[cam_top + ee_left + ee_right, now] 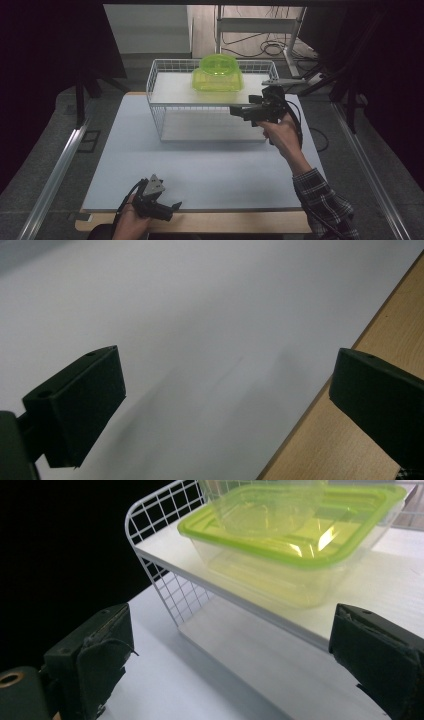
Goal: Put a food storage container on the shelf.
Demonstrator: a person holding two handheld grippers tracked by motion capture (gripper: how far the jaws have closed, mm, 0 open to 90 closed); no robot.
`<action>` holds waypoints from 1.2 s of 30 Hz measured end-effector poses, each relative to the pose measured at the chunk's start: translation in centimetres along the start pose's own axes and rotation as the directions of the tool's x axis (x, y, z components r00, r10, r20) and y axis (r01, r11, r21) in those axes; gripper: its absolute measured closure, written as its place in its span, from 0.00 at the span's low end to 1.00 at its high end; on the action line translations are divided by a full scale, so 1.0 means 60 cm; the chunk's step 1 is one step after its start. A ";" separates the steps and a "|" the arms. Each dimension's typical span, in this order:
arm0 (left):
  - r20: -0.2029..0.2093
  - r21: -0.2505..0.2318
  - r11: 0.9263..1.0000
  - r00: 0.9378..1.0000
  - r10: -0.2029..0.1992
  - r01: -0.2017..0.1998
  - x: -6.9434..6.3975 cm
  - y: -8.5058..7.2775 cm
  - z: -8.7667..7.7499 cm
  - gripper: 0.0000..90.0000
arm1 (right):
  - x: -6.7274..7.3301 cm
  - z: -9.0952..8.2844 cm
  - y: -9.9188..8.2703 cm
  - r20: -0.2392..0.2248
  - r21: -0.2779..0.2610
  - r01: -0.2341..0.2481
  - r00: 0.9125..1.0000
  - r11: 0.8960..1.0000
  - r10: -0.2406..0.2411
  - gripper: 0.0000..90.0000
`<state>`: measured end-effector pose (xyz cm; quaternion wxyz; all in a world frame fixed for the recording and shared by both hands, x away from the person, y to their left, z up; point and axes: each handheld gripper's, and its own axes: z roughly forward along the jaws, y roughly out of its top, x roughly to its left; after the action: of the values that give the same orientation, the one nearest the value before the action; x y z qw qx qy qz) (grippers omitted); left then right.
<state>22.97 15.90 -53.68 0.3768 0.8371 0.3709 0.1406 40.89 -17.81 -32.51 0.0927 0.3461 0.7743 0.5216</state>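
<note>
A clear box with a green lid (pixel 218 80) (pixel 295 535) stands on the top shelf of a white wire rack (pixel 165 75) (pixel 165 587). A clear green bowl (pixel 218 63) (pixel 265 505) sits on the lid. My right gripper (pixel 235 111) (pixel 230 655) is held up at the rack's front right corner, open, with nothing between its jaws, a short way in front of the box. My left gripper (pixel 176 206) (pixel 225 400) rests low at the table's near edge, open and empty, over the white mat (pixel 200 315).
The white mat (pixel 210 170) covers a wooden table whose bare edge (pixel 350 440) runs beside my left gripper. The rack's lower shelf (pixel 210 131) (pixel 280 655) is bare. Cables and a desk frame (pixel 260 30) lie on the floor behind the table.
</note>
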 end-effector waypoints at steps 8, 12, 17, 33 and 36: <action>-0.001 0.000 1.000 1.000 0.002 -0.002 0.000 0.000 0.001 0.02 | 0.002 -0.010 -0.023 0.027 0.002 0.007 1.000 1.000 -0.007 0.04; -0.001 -0.001 1.000 1.000 -0.002 0.002 0.000 0.000 0.000 0.02 | 0.004 -0.013 -0.033 0.032 0.010 0.013 0.999 1.000 -0.013 0.04; -0.001 -0.004 1.000 1.000 -0.002 0.002 0.001 0.000 0.000 0.02 | 0.011 -0.013 -0.048 0.034 0.033 0.028 0.999 0.999 -0.029 0.03; -0.004 -0.003 1.000 1.000 0.002 -0.002 0.000 0.000 0.000 0.02 | 0.021 -0.011 -0.101 0.034 0.059 0.054 0.998 0.997 -0.056 0.01; -0.004 -0.002 1.000 1.000 0.002 -0.002 0.000 0.000 0.000 0.02 | 0.022 -0.008 -0.112 0.034 0.066 0.059 0.998 0.996 -0.061 0.01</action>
<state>22.97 15.90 -53.70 0.3769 0.8368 0.3705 0.1432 36.68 -18.79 -37.87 0.1109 0.3349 0.7990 0.4870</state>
